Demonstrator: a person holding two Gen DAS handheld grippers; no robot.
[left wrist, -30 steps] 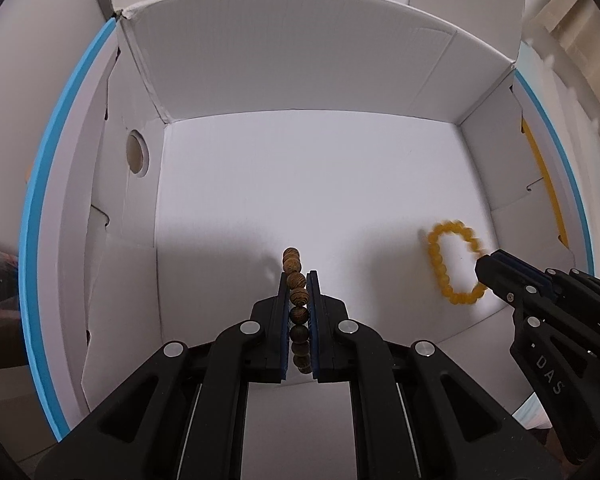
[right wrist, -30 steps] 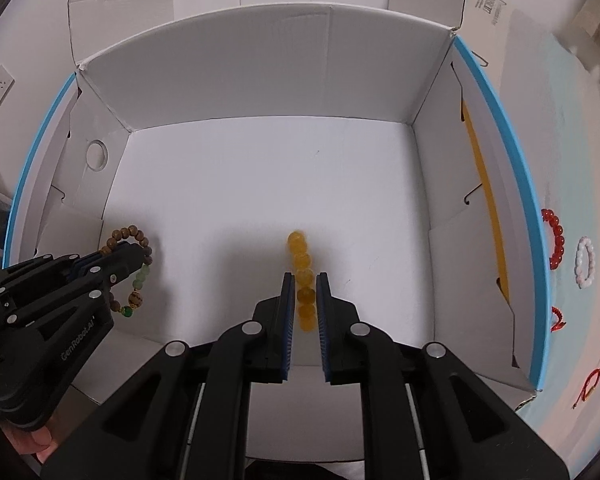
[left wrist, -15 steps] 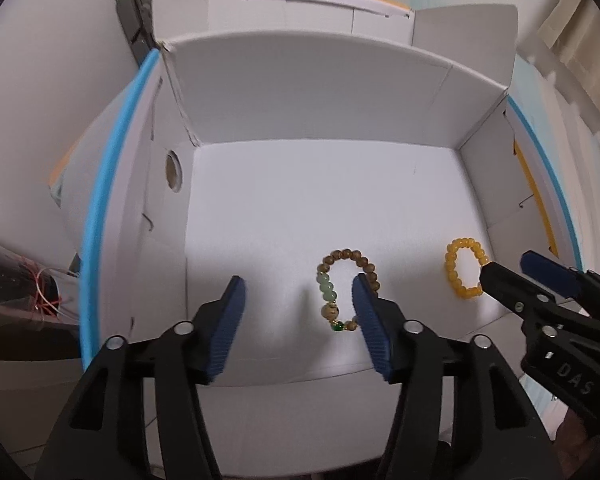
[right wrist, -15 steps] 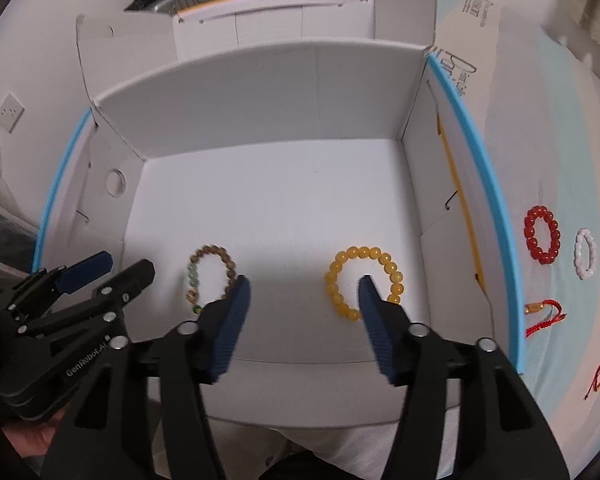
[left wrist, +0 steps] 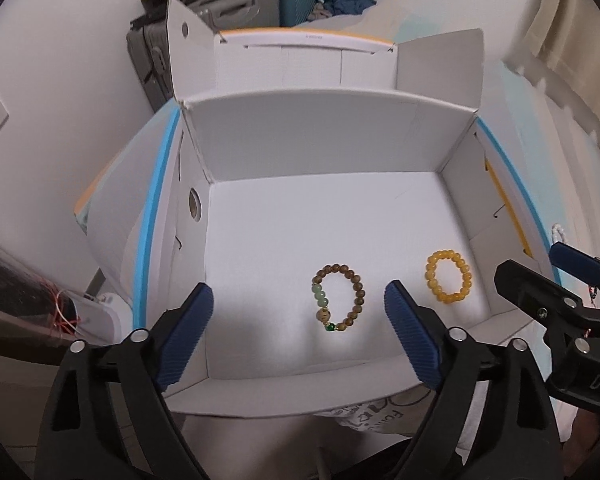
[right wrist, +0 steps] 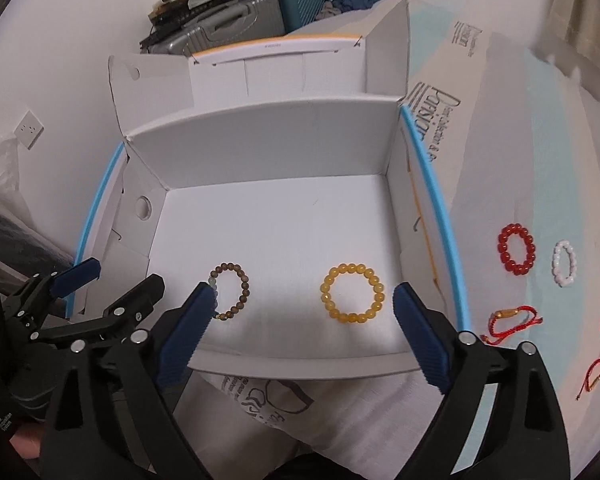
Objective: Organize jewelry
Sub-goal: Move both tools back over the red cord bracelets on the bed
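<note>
Both bracelets lie flat on the floor of the white box, near its front wall. The brown bracelet is an oval running front to back, green beads on its left side; the yellow bracelet lies to its right. The left gripper and right gripper have just been opening and stand spread wide, nothing between the jaws. Only the right wrist view shows the red bracelet and white bracelet outside the box.

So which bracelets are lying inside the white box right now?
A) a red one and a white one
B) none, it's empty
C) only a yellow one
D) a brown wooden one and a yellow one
D: the brown wooden bracelet and the yellow bracelet both lie flat on the floor of the white box; the red bracelet and white bracelet lie outside it.
</note>
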